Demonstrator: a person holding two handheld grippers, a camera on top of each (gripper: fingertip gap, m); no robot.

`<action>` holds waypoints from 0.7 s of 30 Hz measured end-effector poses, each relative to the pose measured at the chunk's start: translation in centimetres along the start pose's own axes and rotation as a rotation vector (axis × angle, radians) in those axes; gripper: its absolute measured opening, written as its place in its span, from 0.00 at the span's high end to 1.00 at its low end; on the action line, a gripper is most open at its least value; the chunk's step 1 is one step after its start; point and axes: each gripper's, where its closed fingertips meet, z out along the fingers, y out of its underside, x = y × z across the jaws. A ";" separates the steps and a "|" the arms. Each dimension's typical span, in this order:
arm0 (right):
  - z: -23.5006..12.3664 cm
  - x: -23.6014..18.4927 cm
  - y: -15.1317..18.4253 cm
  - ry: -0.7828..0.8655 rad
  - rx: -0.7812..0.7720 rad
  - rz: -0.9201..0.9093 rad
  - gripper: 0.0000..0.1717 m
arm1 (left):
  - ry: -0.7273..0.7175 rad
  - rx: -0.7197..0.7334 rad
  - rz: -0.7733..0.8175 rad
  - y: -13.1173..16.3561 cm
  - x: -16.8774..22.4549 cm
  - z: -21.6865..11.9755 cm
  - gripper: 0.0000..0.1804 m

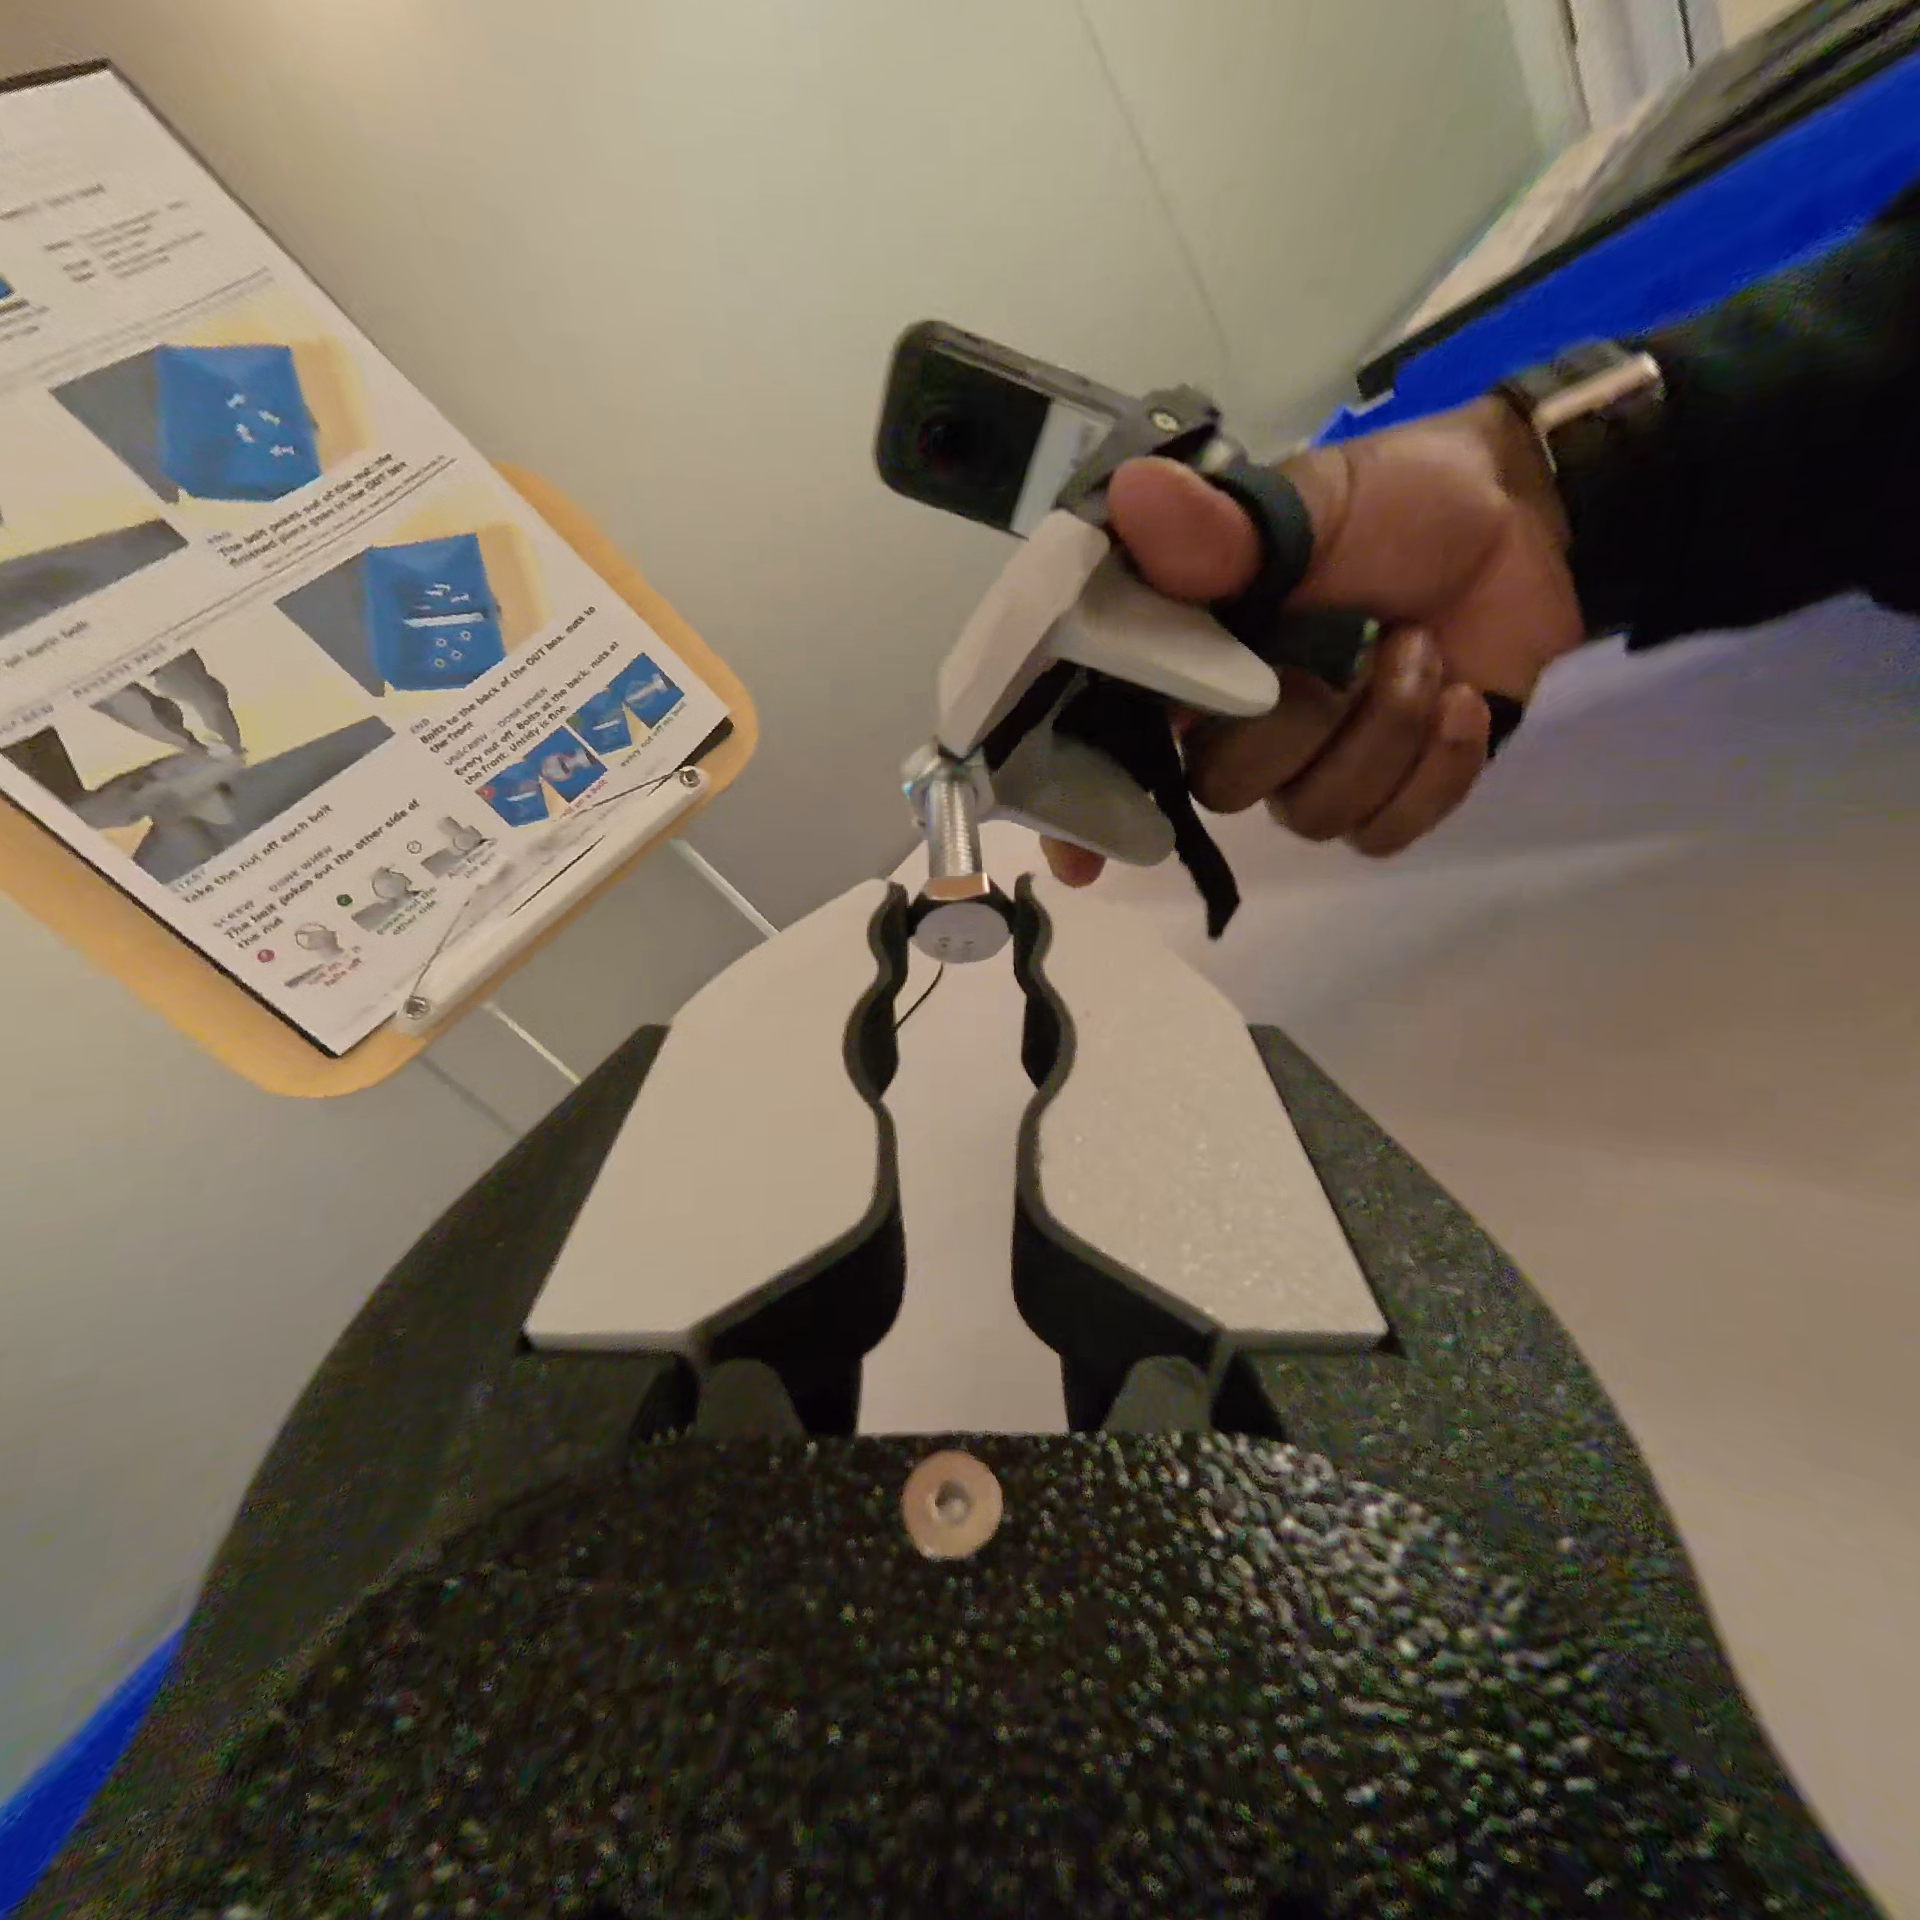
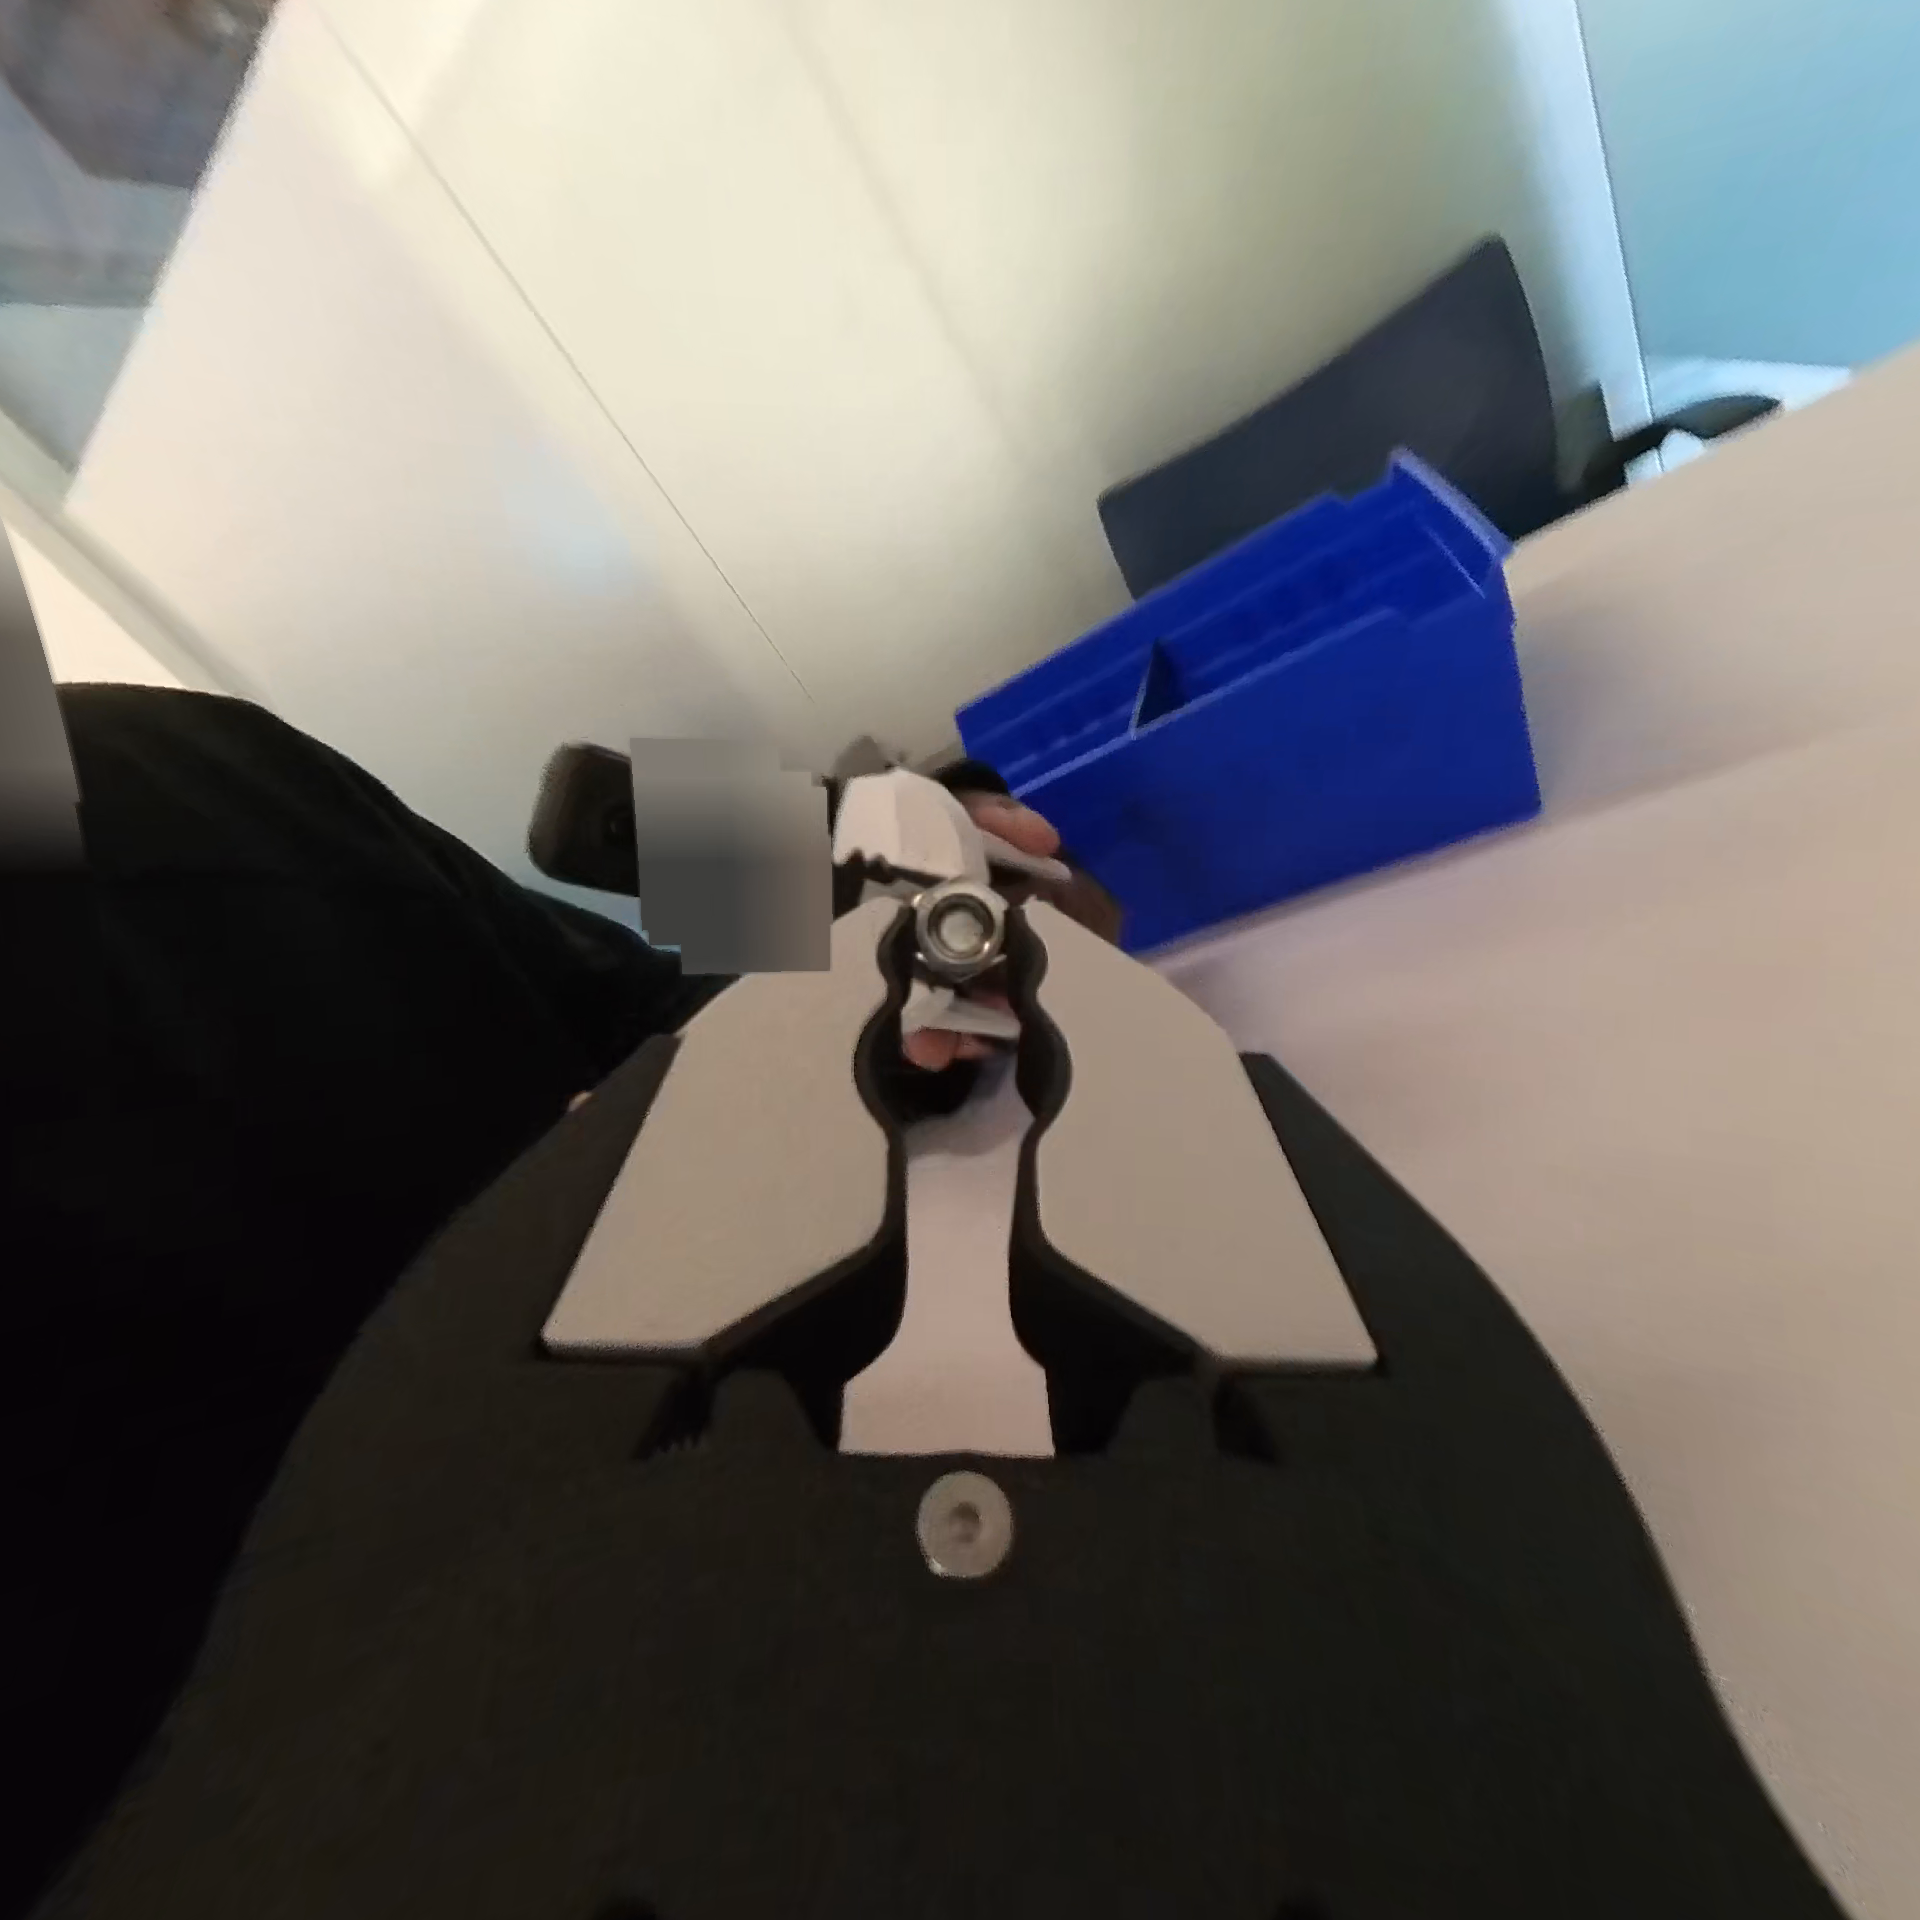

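Two handheld grippers are sharing one silver bolt in mid-air above a pale table.

The left gripper [image 1: 954, 914] is pinching the bolt [image 1: 954, 844] by its hex head, dark pads pressing both sides. The right gripper [image 2: 961, 930] is clamping the nut [image 2: 958, 925] on the bolt's far threaded end. A printed instruction sheet [image 1: 260, 582] on a wooden board [image 1: 623, 582] is standing to the left; its wording goes unrecorded. A blue bin [image 2: 1299, 769] is sitting on the table [image 2: 1662, 1039] beyond, bearing no legible marking.
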 end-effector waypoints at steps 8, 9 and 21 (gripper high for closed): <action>0.0 0.2 0.7 0.082 -0.083 0.143 0.90 | 0.025 -0.033 0.116 0.1 0.4 -0.2 0.90; 0.0 0.2 0.7 0.076 -0.075 0.175 0.90 | 0.017 -0.031 0.122 0.1 0.4 -0.2 0.90; 0.5 -0.7 -0.6 -0.038 0.041 0.304 0.90 | -0.087 0.032 0.166 -1.3 -0.2 -0.5 0.90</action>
